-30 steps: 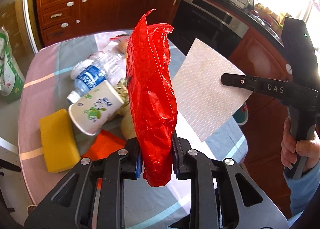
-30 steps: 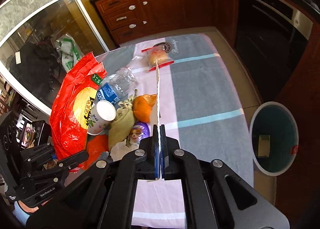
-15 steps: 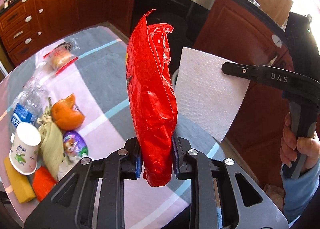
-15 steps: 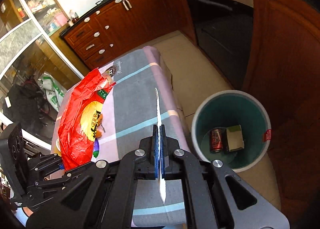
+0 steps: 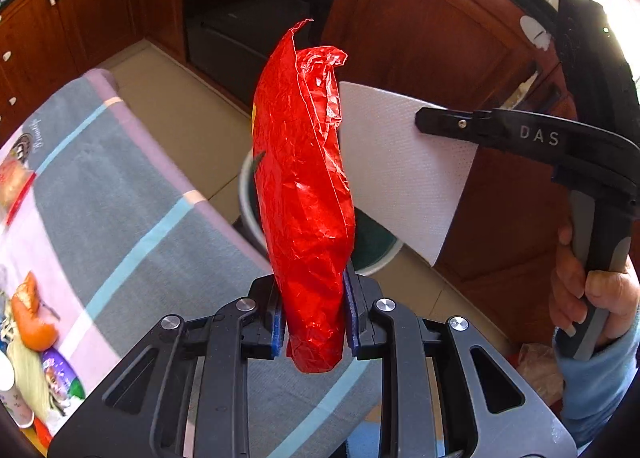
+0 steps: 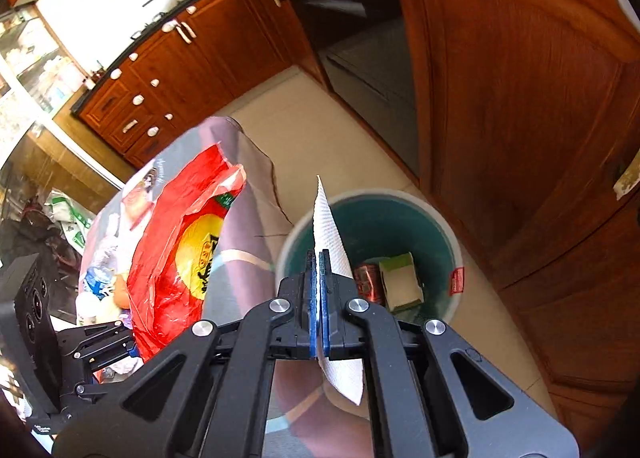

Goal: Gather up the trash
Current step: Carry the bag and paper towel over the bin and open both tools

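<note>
Blocking the teal bin (image 5: pixel 376 254), red bag (image 5: pixel 308 194) fills left gripper (image 5: pixel 313 316).

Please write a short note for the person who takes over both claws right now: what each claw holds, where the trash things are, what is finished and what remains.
Left claw: shut on the red bag, held upright above the table edge.
Right claw: shut on the paper towel, over the near rim of the bin.
Bin: on the floor beside the table; a can and a small carton lie inside.
Done: both pieces picked up and carried toward the bin.
Left: drop towel and bag in, then collect the orange peel, cup and other items on the table.
</note>
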{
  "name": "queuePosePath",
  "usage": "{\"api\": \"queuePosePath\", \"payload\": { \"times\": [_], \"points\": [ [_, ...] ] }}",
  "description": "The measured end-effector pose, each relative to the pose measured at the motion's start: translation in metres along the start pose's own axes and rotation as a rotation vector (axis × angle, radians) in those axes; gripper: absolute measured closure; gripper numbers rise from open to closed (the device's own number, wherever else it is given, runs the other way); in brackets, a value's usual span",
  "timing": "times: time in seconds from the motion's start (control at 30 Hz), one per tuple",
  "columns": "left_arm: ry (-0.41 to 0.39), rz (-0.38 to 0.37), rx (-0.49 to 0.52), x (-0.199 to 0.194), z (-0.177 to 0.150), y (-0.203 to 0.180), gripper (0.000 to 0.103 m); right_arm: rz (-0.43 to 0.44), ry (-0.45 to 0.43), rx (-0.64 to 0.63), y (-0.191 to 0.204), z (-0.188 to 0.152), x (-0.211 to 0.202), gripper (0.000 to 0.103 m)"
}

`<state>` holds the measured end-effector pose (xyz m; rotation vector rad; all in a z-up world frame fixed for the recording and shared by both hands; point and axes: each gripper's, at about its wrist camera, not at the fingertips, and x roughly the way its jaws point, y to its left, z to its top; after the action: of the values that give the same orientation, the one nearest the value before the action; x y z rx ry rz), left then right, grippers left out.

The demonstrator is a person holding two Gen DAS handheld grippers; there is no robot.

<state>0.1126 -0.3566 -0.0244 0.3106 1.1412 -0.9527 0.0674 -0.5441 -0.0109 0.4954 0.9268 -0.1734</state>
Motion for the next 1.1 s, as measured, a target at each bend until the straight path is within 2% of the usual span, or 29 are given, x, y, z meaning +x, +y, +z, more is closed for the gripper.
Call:
{"api": "queuePosePath", "payload": {
  "times": [0.37,0.4,0.43,0.47,0.57,0.77,0.87,0.9,0.93,0.97,1.0,1.1],
  "points": [
    [0.133,-0.035,0.023,0.075,0.021,-0.008,0.077,-0.022,0.110,0.063,-0.032,-0.005,0.050,0.101],
    [0.144,-0.024,0.020,0.081,0.022,-0.008,0.069,-0.024,0.118,0.068,-0.034,-0.005,0.053,0.101],
    [0.148,-0.011,0.018,0.085,0.023,-0.007,0.055,-0.026,0.125,0.071,-0.034,-0.006,0.056,0.101],
    [0.145,0.001,0.017,0.088,0.025,-0.005,0.050,-0.027,0.132,0.074,-0.035,-0.006,0.059,0.101],
    [0.144,0.004,0.003,0.091,0.026,0.001,0.046,-0.032,0.149,0.072,-0.036,-0.006,0.067,0.101],
    [0.130,0.021,-0.044,0.085,0.026,0.021,0.028,-0.033,0.164,0.068,-0.032,-0.004,0.078,0.100],
    [0.114,0.020,-0.068,0.077,0.022,0.033,0.018,-0.035,0.164,0.061,-0.028,-0.004,0.081,0.095],
    [0.106,0.020,-0.076,0.073,0.022,0.037,0.014,-0.032,0.166,0.059,-0.026,-0.004,0.082,0.080],
    [0.100,0.020,-0.081,0.069,0.019,0.040,0.012,-0.025,0.167,0.066,-0.026,-0.005,0.083,0.043],
    [0.096,0.018,-0.084,0.066,0.017,0.039,0.011,-0.025,0.161,0.077,-0.025,-0.006,0.083,0.028],
    [0.095,0.016,-0.087,0.065,0.017,0.039,0.010,-0.026,0.149,0.084,-0.025,-0.006,0.082,0.023],
    [0.088,0.020,-0.092,0.061,0.013,0.043,0.008,-0.038,0.162,0.104,-0.025,-0.007,0.083,0.021]
  ]
}}
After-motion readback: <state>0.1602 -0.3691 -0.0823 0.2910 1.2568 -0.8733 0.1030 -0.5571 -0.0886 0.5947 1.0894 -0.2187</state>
